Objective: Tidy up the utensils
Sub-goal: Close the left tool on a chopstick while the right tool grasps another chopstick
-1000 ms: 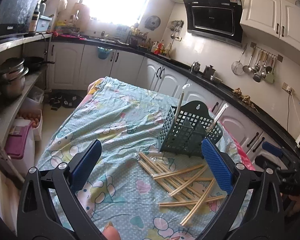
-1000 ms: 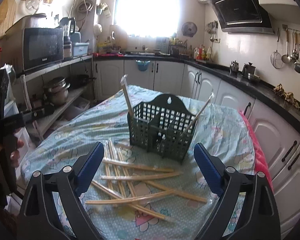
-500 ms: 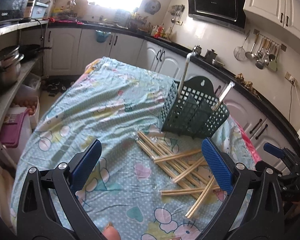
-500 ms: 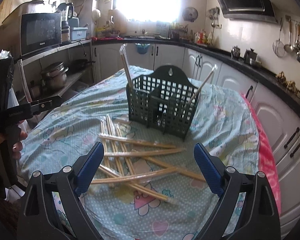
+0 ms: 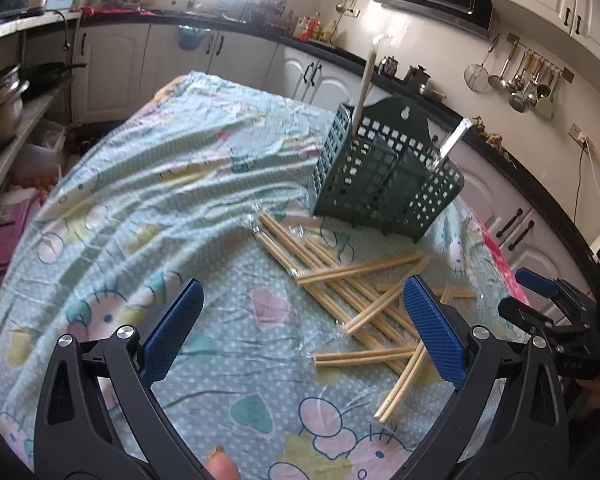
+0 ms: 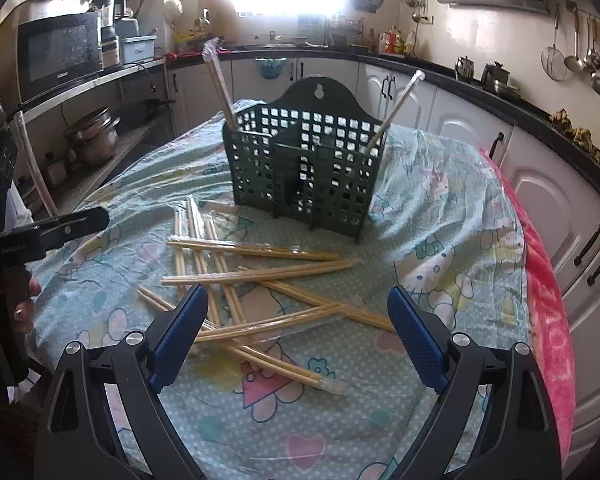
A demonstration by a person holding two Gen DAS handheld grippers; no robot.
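Left wrist view. Left gripper [image 5: 300,328]: blue-padded black claw, spread wide, empty, hovering above the table. Table covering: pale turquoise cartoon-print cloth [image 5: 148,184]. Dark green perforated plastic utensil caddy [image 5: 384,184]: upright at the far side of the cloth, one plastic-wrapped pair of chopsticks leaning out of its left compartment [image 5: 364,80], another out of its right [image 5: 452,140]. Loose pile of pale wooden chopstick pairs in clear wrappers [image 5: 352,288]: lying crossed on the cloth just in front of the caddy, mostly toward this claw's right pad. Right gripper [image 5: 548,304]: seen side-on at the right edge, near the pile.

Right wrist view. Right gripper [image 6: 296,328]: blue pads spread apart, holding nothing, poised over the near end of the pile [image 6: 260,276]. Caddy [image 6: 304,168] directly ahead, beyond the pile. Left gripper's black body at the left edge, with a hand [image 6: 20,300] on it.

Step in hand, by judgement: approach for a pick; two pairs stowed, many left. Next move calls for lowering over a single top-lying pair, closing across its width without snagging crossed neighbours, then standing it in a caddy compartment.
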